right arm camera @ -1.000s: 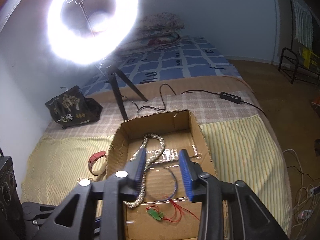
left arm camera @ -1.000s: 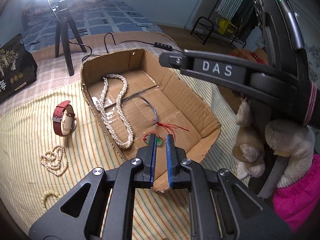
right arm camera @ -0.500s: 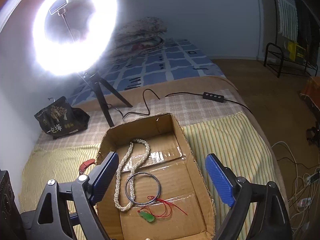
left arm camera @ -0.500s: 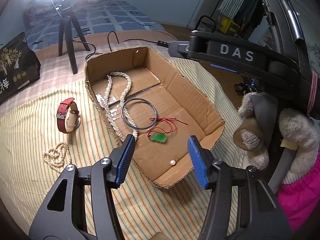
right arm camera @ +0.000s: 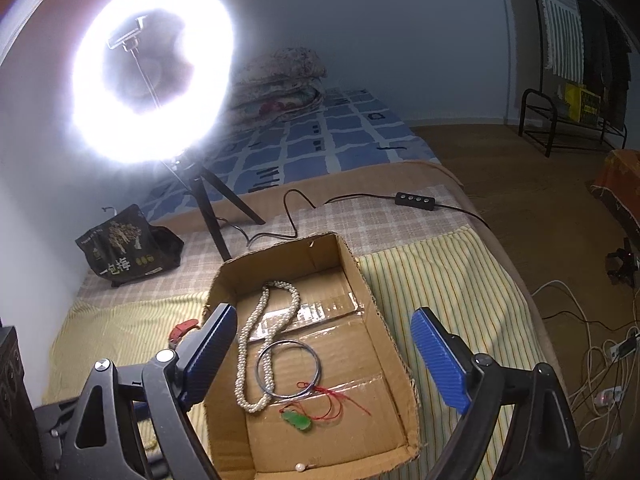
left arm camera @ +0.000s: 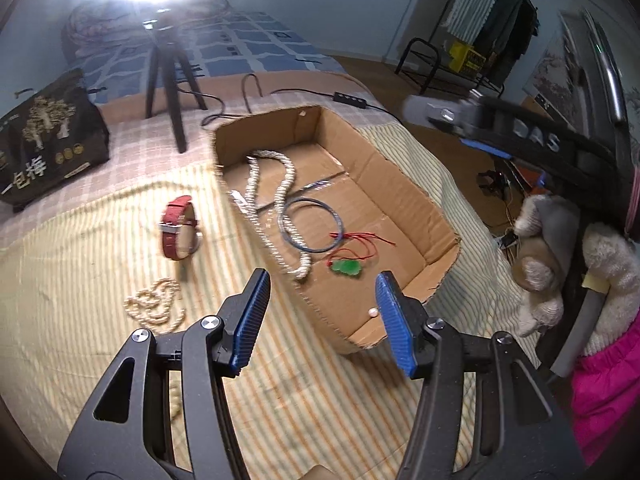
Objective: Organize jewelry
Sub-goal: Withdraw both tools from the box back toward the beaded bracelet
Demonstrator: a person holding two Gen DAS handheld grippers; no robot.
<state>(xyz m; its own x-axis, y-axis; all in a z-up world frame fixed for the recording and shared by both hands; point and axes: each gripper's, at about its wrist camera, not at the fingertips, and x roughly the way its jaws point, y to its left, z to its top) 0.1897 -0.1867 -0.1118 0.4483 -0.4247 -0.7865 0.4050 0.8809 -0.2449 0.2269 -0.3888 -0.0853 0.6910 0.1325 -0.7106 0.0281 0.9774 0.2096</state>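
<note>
Readable text: two spots.
Black bag [left arm camera: 44, 140] reads "一包梅"; right gripper's body [left arm camera: 536, 136] reads "DAS", blurred.

The left gripper [left arm camera: 322, 316] is standing with jaws wide apart and empty, where a second ago they were nearly closed over the green pendant [left arm camera: 346, 267]. It is pulling back and up from the box [left arm camera: 408, 196], so the pendant, its red cord [left arm camera: 362, 240] and the bangle [left arm camera: 310, 224] are now lying free on the box floor. The right gripper [right arm camera: 324, 354] is also spreading wider than a second ago and rising, showing more of the box.
</note>
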